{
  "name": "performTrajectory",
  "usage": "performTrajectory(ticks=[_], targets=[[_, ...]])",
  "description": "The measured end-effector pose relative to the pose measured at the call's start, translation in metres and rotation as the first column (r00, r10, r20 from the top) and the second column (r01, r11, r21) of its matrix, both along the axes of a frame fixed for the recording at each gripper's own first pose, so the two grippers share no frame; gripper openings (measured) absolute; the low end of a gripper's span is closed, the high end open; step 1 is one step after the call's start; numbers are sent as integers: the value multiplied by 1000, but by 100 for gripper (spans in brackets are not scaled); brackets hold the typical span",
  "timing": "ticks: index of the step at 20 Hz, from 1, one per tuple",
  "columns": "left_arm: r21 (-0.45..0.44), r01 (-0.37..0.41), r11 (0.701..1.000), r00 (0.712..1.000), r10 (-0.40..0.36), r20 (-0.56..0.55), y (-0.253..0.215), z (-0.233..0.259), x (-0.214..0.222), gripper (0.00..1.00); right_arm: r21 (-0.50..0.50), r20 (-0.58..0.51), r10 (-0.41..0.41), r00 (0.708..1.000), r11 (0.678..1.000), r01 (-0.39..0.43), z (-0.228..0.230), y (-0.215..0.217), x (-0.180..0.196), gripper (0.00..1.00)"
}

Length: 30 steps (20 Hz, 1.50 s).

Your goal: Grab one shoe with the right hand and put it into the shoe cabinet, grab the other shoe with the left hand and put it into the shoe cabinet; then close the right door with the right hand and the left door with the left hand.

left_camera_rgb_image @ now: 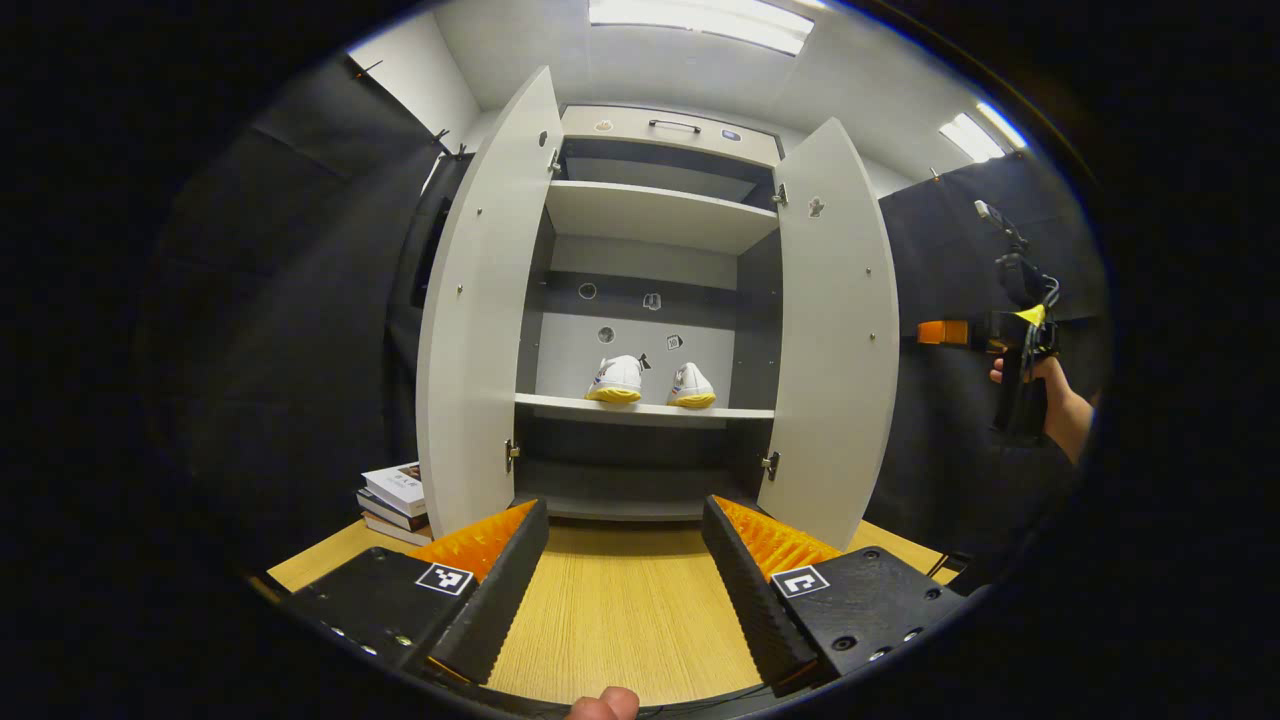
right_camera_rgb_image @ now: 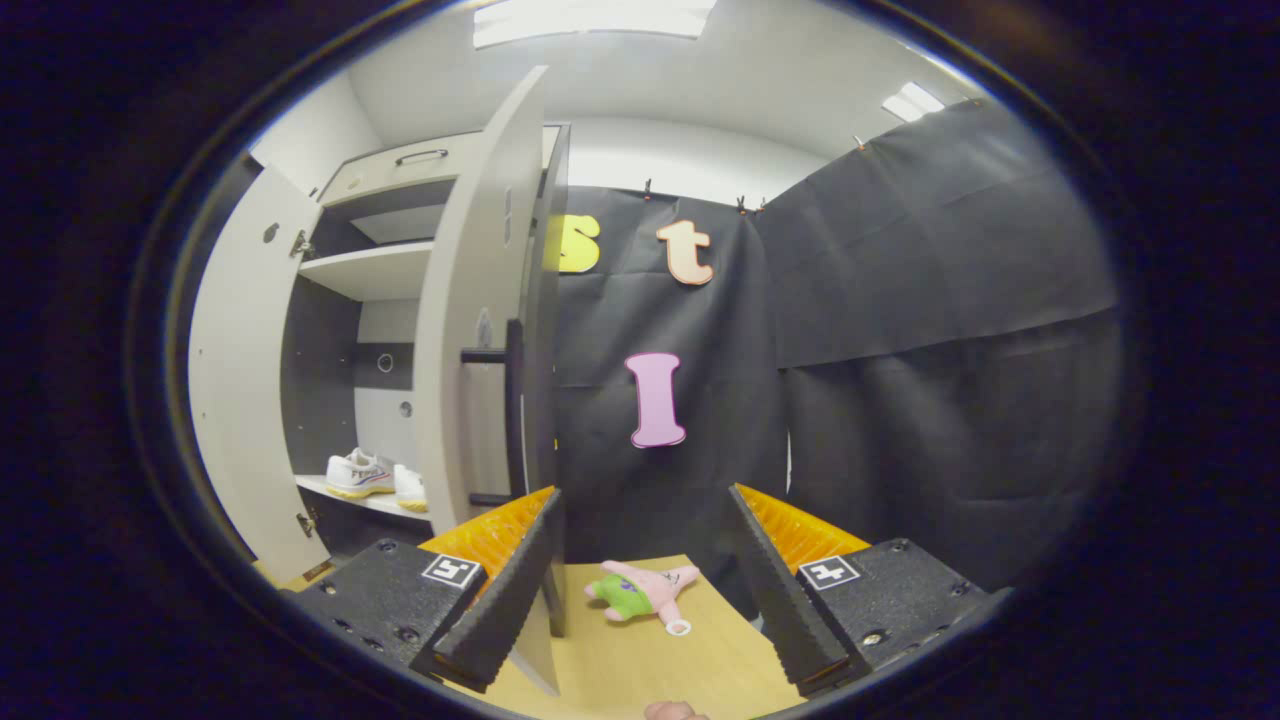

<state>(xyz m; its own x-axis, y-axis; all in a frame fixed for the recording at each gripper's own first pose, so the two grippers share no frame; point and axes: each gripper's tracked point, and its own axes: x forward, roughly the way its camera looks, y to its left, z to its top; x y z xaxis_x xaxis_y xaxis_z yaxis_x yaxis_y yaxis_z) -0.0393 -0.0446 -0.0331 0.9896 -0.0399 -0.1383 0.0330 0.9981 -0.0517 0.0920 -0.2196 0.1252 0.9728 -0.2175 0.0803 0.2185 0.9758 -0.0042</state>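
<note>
The shoe cabinet [left_camera_rgb_image: 660, 215] stands with both doors swung out. Two white shoes with yellow soles, one [left_camera_rgb_image: 615, 380] beside the other [left_camera_rgb_image: 691, 387], rest side by side on its middle shelf; the right gripper view shows them [right_camera_rgb_image: 358, 472] past the door. My left gripper [left_camera_rgb_image: 625, 590] hangs open over the wooden table, facing the cabinet squarely from a distance. My right gripper [right_camera_rgb_image: 645, 590] is open beside the right door [right_camera_rgb_image: 480, 350], whose free edge with a dark handle [right_camera_rgb_image: 512, 410] sits just by its left finger. In the left gripper view a hand holds the right gripper [left_camera_rgb_image: 935, 332] behind the right door [left_camera_rgb_image: 835, 330].
A stack of books [left_camera_rgb_image: 395, 495] lies on the table [left_camera_rgb_image: 620, 610] left of the left door [left_camera_rgb_image: 480, 320]. A pink and green plush toy [right_camera_rgb_image: 640, 592] lies on the table right of the cabinet. Black cloth walls enclose both sides.
</note>
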Motion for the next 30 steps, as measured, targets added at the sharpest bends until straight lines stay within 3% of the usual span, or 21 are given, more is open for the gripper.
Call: performTrajectory(ticks=[6,10,14,20,30], targets=[[34,-16,999,1000,17,-18,8,-6,1,93,-11,-9,10,1000,1000,-10,13,0,41,100],[45,-37,998,999,38,-27,17,-8,-1,92,-2,7,21,1000,1000,-21,16,10,41,95],[44,-21,999,999,23,-33,13,-9,6,93,-13,9,35,999,999,-35,13,24,36,97],[54,6,999,999,-4,-34,4,-10,8,93,-6,43,77,996,997,-77,13,72,30,97],[50,-62,997,997,64,-49,33,-15,0,93,-23,40,225,973,974,-225,11,166,56,97]])
